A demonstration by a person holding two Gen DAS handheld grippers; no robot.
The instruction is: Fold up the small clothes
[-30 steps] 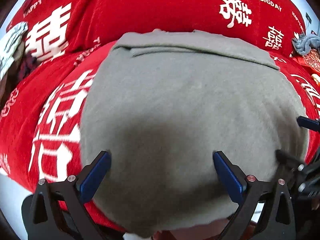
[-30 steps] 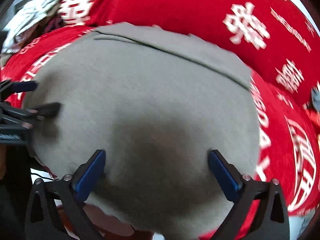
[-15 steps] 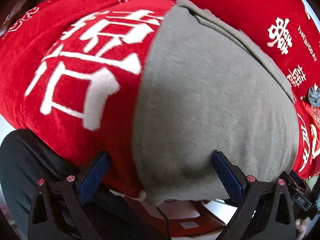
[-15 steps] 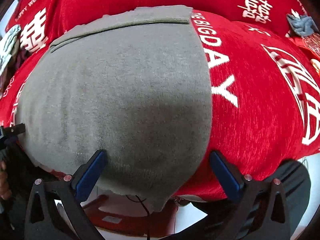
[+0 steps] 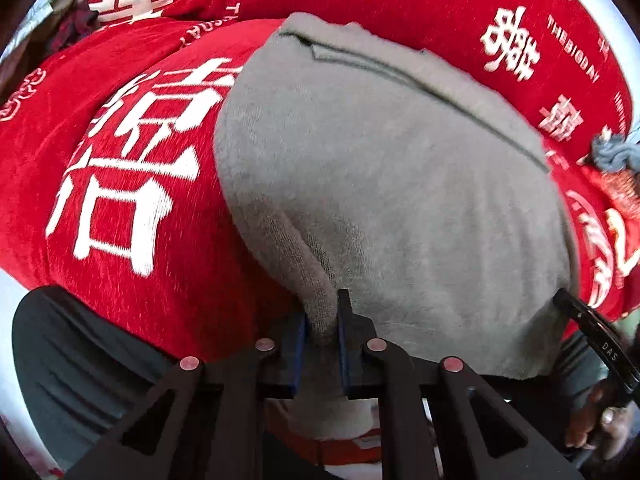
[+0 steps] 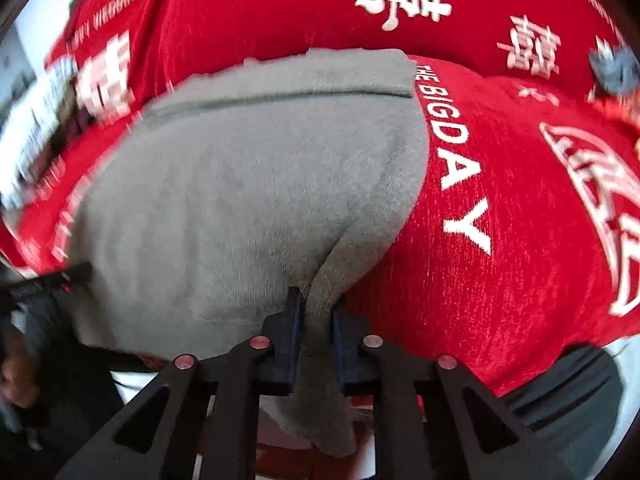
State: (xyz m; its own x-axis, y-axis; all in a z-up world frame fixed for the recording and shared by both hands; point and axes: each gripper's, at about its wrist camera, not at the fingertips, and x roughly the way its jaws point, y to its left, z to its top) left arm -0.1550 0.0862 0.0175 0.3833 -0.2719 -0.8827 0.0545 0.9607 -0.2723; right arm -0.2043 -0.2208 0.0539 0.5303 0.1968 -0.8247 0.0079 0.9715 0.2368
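Observation:
A grey knit garment (image 5: 400, 184) lies flat on a red cloth with white characters (image 5: 120, 184); its far end is folded over in a band. My left gripper (image 5: 322, 320) is shut on the garment's near left corner, pinching a ridge of fabric. My right gripper (image 6: 316, 316) is shut on the near right corner of the same garment (image 6: 248, 200), at the table's front edge. The right gripper's finger also shows at the right edge of the left wrist view (image 5: 580, 316), and the left gripper's tip at the left of the right wrist view (image 6: 76, 272).
The red cloth (image 6: 500, 220) drapes over the table's front edge. A small grey-blue bundle (image 5: 612, 152) lies at the far right. A patterned white and dark item (image 6: 36, 140) lies at the far left, blurred.
Both grippers were open over the garment's near edge. They moved apart to its near corners and have closed on the fabric, bunching it between the fingers.

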